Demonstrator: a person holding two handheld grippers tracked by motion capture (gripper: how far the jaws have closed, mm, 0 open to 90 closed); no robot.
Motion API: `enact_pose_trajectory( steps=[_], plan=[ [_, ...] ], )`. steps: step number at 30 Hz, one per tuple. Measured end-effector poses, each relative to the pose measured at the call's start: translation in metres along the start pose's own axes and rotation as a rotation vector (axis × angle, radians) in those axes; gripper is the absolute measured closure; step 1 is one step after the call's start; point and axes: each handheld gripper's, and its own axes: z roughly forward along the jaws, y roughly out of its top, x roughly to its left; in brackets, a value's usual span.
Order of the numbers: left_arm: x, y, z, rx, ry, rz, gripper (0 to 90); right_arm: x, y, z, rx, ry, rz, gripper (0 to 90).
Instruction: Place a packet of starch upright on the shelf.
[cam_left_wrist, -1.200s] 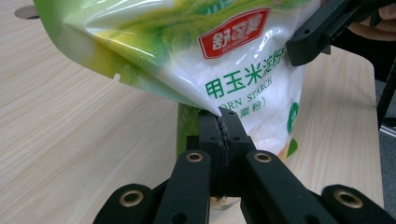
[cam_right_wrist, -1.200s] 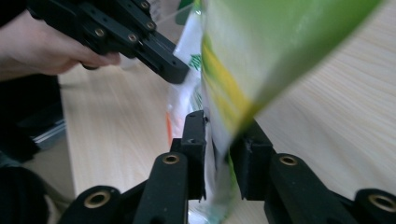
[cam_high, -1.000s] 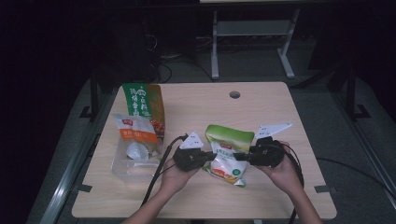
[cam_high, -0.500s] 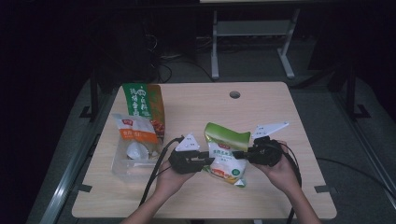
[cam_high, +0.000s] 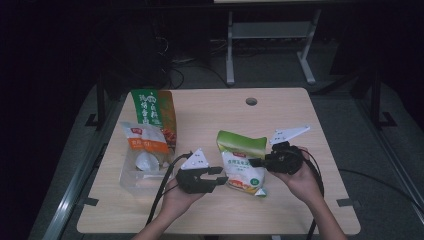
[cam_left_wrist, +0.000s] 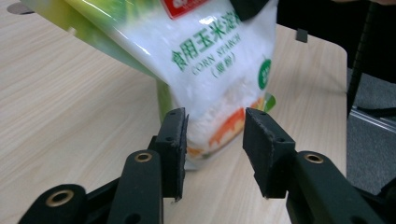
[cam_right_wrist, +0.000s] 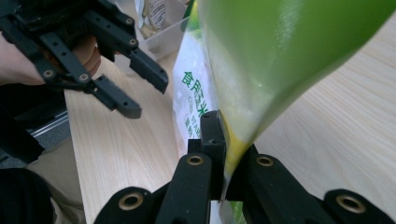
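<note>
At the left of the high view, a clear plastic tub (cam_high: 131, 176) holds an orange-labelled pouch (cam_high: 145, 142), with a tall green packet (cam_high: 152, 110) behind it on the wooden table (cam_high: 210, 115). Lower centre, the left gripper (cam_high: 219, 177) has its jaws spread, just been opening, pads off the corn starch bag (cam_high: 241, 162) ahead of them. Right of centre, the right gripper (cam_high: 252, 162) pinches that bag's edge, its bottom resting on the table.
</note>
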Motion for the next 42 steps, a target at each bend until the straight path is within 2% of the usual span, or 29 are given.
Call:
enact_pose_trajectory(
  steps=[7,15,17,26,30,35,42],
  plan=[
    [-0.009,-0.003,-0.006,-0.004,-0.037,0.005,55.1,-0.002,0.006,-0.002,-0.005,0.003,0.007,89.7],
    [-0.024,-0.012,-0.013,0.017,-0.097,0.043,46.0,0.001,0.019,-0.001,0.001,0.006,-0.009,89.7],
    [-0.027,-0.015,-0.015,0.016,-0.111,0.038,44.1,0.001,0.023,0.000,-0.001,0.012,-0.008,89.7],
    [-0.040,-0.023,-0.024,0.019,-0.137,0.091,39.8,0.006,0.043,0.010,0.005,0.039,-0.034,89.8],
    [-0.045,-0.026,-0.028,0.006,-0.146,0.085,38.0,0.010,0.052,0.013,0.004,0.050,-0.027,89.7],
    [-0.054,-0.029,-0.032,0.020,-0.140,0.128,36.5,0.015,0.064,0.019,0.004,0.069,-0.053,89.8],
    [-0.062,-0.032,-0.033,0.012,-0.168,0.118,34.3,0.022,0.081,0.027,-0.007,0.093,-0.065,89.8]
  ],
)
